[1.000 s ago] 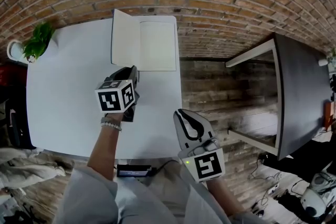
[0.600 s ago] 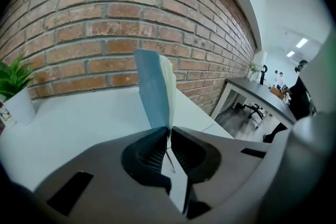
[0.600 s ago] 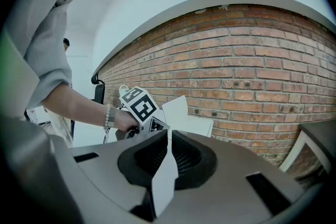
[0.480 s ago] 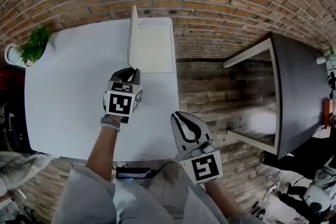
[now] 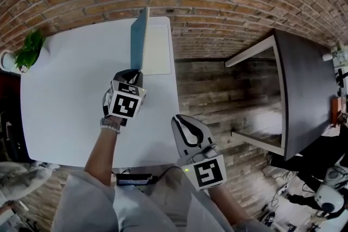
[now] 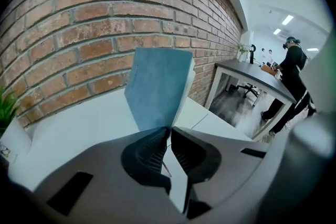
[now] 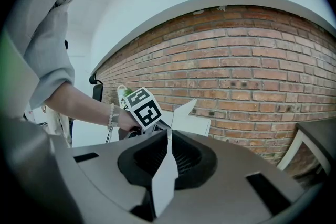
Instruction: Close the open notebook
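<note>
The notebook (image 5: 156,50) lies at the white table's far right corner, by the brick wall. Its right page rests flat, while its blue-grey cover (image 5: 139,39) stands nearly upright on edge. My left gripper (image 5: 134,73) is shut on the near lower edge of that cover. In the left gripper view the cover (image 6: 156,86) rises straight out from between the closed jaws of the left gripper (image 6: 169,132). My right gripper (image 5: 182,118) hangs off the table's near right edge, shut with nothing in it. In the right gripper view the notebook (image 7: 193,119) shows past the shut right gripper (image 7: 168,135).
A potted plant (image 5: 23,51) in a white pot stands at the white table's (image 5: 70,89) far left corner. A dark table (image 5: 307,89) stands to the right over the wood floor. A small dark device (image 5: 133,177) lies below the near edge. A person (image 6: 291,78) stands in the distance.
The left cover went from lying flat to standing upright over the spine. My left gripper moved right with it and rolled. The right gripper stayed where it was.
</note>
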Demonstrator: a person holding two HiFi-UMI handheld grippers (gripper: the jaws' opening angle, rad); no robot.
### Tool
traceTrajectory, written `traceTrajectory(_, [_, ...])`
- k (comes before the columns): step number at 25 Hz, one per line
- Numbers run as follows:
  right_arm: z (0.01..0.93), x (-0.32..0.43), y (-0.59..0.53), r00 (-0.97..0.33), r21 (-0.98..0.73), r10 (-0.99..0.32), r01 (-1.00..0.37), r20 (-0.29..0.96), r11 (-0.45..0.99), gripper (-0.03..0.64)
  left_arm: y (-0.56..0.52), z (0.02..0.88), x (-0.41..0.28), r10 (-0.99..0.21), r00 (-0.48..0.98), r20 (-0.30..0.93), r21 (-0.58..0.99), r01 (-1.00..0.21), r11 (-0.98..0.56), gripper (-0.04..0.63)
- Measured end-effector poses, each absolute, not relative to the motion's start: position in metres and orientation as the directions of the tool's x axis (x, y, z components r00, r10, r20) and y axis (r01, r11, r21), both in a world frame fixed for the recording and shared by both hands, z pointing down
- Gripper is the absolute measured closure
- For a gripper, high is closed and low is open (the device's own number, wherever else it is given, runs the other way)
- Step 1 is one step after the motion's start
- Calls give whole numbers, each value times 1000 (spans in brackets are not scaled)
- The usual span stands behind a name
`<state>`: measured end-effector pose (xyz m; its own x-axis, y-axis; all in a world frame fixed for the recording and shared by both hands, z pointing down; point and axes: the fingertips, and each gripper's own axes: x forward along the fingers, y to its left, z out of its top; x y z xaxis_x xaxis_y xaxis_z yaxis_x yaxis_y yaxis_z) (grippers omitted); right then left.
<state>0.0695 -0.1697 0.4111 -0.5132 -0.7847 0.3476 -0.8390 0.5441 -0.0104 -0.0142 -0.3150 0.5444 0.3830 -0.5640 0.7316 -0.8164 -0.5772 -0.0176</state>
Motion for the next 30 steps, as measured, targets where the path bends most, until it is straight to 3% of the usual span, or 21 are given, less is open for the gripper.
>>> traceTrajectory(15, [415,78,-171,-501,-9,-787,-845,360,534,563,-312,566,8,-451,363,815,-68,-713,-698,535])
traceTrajectory(30, [407,76,-170,-503,-2,-795,-845,340,534,563,-304,550,3,-512,398,761,-99,-709,-698,554])
